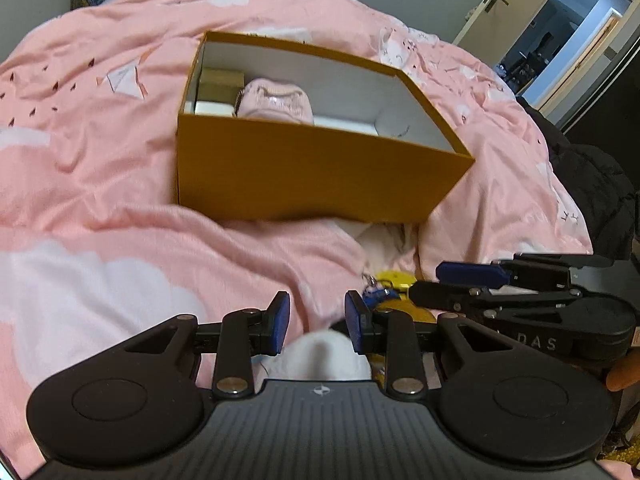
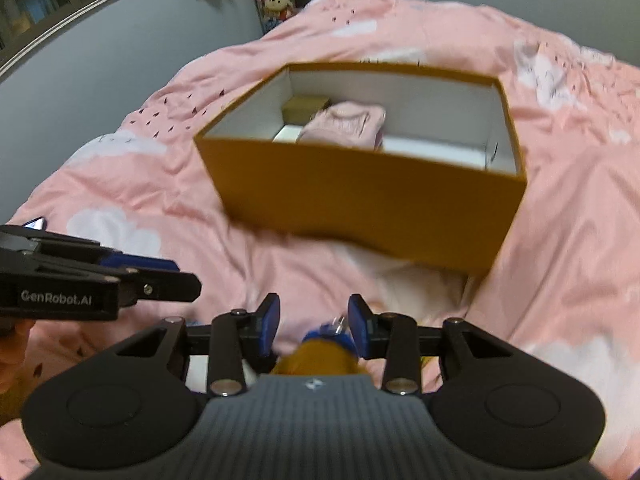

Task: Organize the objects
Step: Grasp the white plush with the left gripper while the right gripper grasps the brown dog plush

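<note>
From the left wrist: left tool [image 1: 318, 320] set at a middling gap, low over the pink bed cover [image 1: 120, 160], with a white soft item [image 1: 324, 354] bulging up between the pads; cannot tell whether pinched or merely straddled. Judged as the pick-up stage ahead of a drop into the orange box [image 1: 320, 172] standing open farther up the bed. Close fully on the white item before lifting, raise above the near wall rather than nudging it, since cardboard on soft bedding would likely slide or tip, and release in the bare right half, away from the pink bundle [image 1: 276, 100] and the small tan boxes [image 1: 222, 80] at the left end. Right tool [image 1: 460, 284] seen side-on just to the right, near a yellow thing [image 1: 394, 280]; grip not readable here. From the right wrist: right tool [image 2: 314, 320] at a similar middling gap, a yellow-brown object [image 2: 316, 356] with a blue fitting between the fingers, close against the right pad; hold again impossible to confirm. Keep well apart from the left tool [image 2: 176, 276] when moving toward the box [image 2: 360, 200]. Hard to make out: both items mostly hidden under the tool bodies, so no telling what either is; box floor cut off by the near wall; box edges blurred; something pale half tucked under the box's front edge.
</note>
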`<move>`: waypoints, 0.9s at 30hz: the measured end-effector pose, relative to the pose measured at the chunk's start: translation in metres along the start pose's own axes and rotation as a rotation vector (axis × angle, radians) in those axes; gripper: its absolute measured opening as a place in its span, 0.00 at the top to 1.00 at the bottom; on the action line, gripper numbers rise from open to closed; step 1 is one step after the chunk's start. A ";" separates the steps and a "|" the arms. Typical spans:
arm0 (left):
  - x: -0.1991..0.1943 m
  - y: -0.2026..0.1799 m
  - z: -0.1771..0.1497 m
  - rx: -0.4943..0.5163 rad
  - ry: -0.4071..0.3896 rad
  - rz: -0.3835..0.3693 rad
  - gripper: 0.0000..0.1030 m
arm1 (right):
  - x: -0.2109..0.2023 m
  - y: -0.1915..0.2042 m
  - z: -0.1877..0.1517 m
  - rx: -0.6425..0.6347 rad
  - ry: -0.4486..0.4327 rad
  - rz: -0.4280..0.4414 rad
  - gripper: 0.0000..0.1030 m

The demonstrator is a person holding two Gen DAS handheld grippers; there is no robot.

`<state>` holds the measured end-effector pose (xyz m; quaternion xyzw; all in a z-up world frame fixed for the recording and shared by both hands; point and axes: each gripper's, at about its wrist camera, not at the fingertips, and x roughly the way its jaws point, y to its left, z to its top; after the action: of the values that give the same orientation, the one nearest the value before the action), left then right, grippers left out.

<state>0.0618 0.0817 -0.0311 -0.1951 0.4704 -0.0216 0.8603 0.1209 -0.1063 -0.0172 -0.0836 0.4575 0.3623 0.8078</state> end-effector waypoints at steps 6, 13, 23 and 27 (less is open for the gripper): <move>0.007 -0.014 -0.014 0.083 0.070 -0.005 0.52 | -0.005 -0.007 -0.017 0.061 0.027 0.012 0.55; 0.031 -0.008 -0.029 0.109 0.177 0.017 0.43 | 0.022 -0.040 -0.036 0.232 0.165 0.079 0.46; 0.048 -0.009 -0.037 0.124 0.230 0.003 0.35 | 0.051 -0.054 -0.049 0.352 0.240 0.206 0.47; 0.042 -0.006 -0.041 0.104 0.195 0.004 0.38 | 0.045 -0.051 -0.049 0.325 0.217 0.193 0.51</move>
<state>0.0520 0.0539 -0.0823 -0.1462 0.5504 -0.0631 0.8196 0.1353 -0.1429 -0.0912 0.0533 0.6000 0.3486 0.7180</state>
